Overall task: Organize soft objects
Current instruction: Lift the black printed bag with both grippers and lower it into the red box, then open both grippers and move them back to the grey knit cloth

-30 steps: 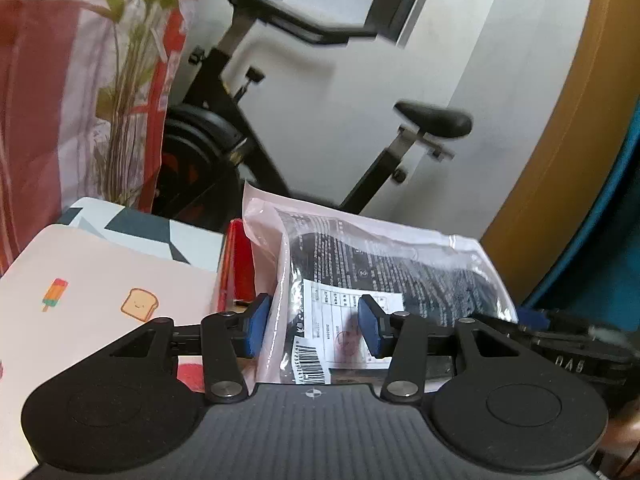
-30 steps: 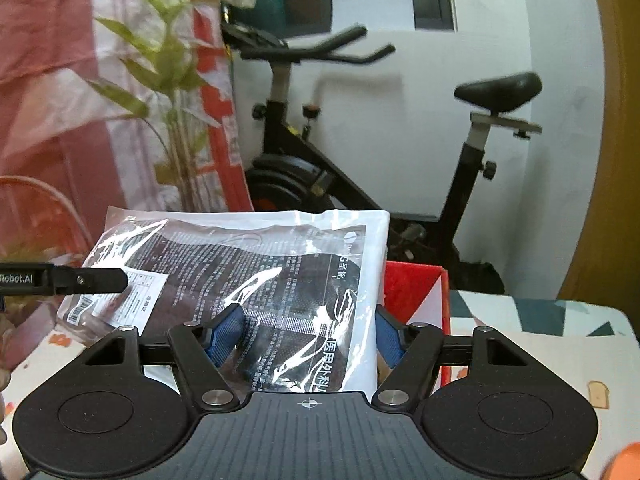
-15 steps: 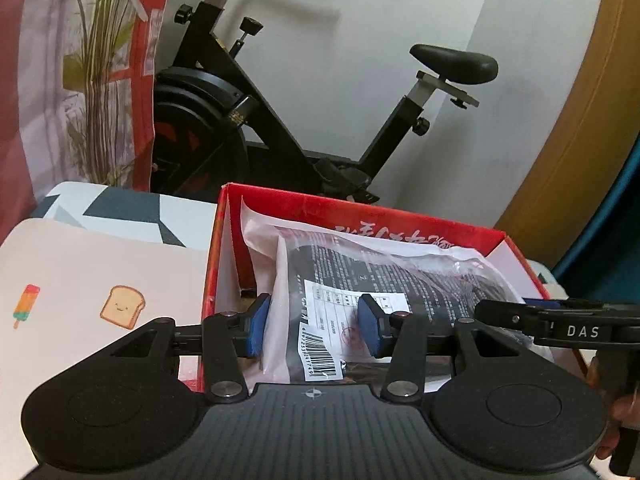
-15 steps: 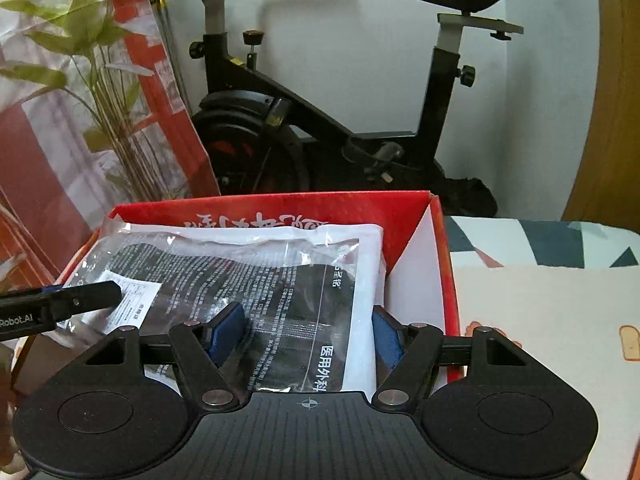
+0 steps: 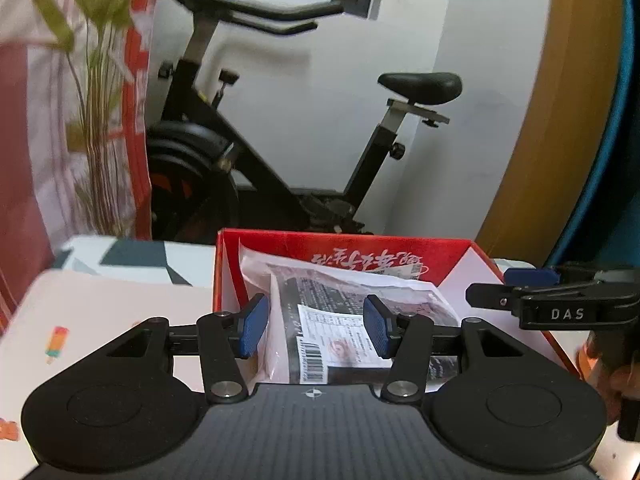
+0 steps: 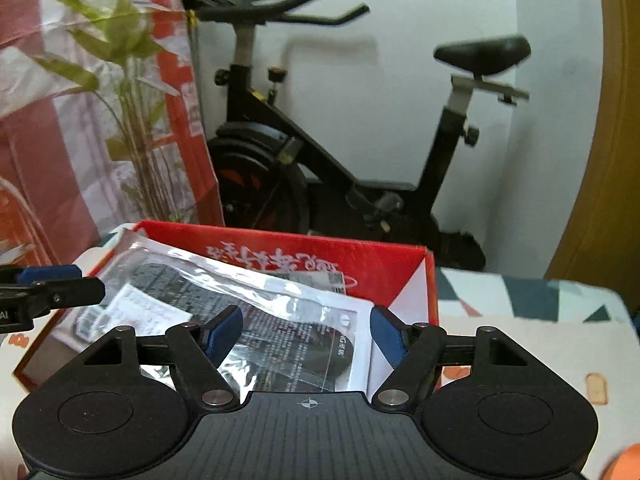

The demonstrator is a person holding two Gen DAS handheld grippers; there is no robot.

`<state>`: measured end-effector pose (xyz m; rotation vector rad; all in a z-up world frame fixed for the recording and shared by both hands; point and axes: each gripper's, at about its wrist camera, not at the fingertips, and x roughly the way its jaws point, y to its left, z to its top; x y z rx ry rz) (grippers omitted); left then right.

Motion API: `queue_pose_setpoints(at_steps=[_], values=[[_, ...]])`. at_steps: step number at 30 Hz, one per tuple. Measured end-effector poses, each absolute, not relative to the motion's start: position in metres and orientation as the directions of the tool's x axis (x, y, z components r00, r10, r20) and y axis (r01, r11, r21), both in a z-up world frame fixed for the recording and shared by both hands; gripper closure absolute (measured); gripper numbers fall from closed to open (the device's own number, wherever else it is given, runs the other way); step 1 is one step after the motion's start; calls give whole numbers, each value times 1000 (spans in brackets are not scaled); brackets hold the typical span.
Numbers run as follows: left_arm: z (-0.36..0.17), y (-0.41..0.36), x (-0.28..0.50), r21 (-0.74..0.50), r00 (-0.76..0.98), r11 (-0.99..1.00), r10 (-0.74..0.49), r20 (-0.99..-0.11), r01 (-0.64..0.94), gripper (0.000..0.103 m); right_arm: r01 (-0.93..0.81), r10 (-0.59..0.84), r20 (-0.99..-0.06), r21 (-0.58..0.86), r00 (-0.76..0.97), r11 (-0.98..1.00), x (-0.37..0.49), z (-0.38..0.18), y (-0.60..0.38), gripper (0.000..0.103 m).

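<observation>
A clear plastic bag with a dark folded soft item and a white label (image 5: 344, 320) lies inside a red cardboard box (image 5: 400, 246). It also shows in the right wrist view (image 6: 280, 320), in the same box (image 6: 320, 248). My left gripper (image 5: 316, 326) is open, its blue pads either side of the bag's near end and apart from it. My right gripper (image 6: 306, 334) is open over the bag's other end. Each gripper shows at the edge of the other's view.
The box sits on a patterned tablecloth (image 5: 112, 312) with toast and ice-lolly prints. Behind the table stand an exercise bike (image 5: 280, 152), a green plant (image 6: 132, 92) and a red and white curtain (image 5: 24, 128). A wooden door edge (image 6: 608, 160) is at the right.
The bag was held up by both grippers, then lowered into the red box. Both grippers have opened and let go of it.
</observation>
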<state>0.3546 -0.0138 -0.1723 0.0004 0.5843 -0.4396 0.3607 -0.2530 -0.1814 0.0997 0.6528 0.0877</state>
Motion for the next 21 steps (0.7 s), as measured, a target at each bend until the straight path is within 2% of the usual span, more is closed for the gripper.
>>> queue_pose_setpoints(at_steps=[3,7,9,10,11,15,21], values=[[-164,-14,334,-92,766,909,-393,-509,406,43,-71,121,-579,109,806,992,342,-168,-252,33],[-158,-9,305,-68,787,911,-388,-480,408,31,-95,145,-538,119,831,988,309,-156,-251,18],[-156,-11,291,-46,790,911,-380,-480,410,15,-94,145,-521,124,841,988,290,-153,-250,17],[-155,-12,282,-32,797,912,-374,-474,409,4,-88,140,-516,124,845,988,282,-153,-249,11],[-154,-13,273,-20,804,912,-370,-465,409,0,-82,136,-507,127,851,989,273,-153,-249,1],[-158,-13,244,-21,784,899,-393,-480,438,0,-57,122,-484,146,867,988,235,-162,-244,0],[-185,2,206,-38,745,886,-411,-525,462,0,-12,137,-512,240,848,971,188,-193,-241,0]])
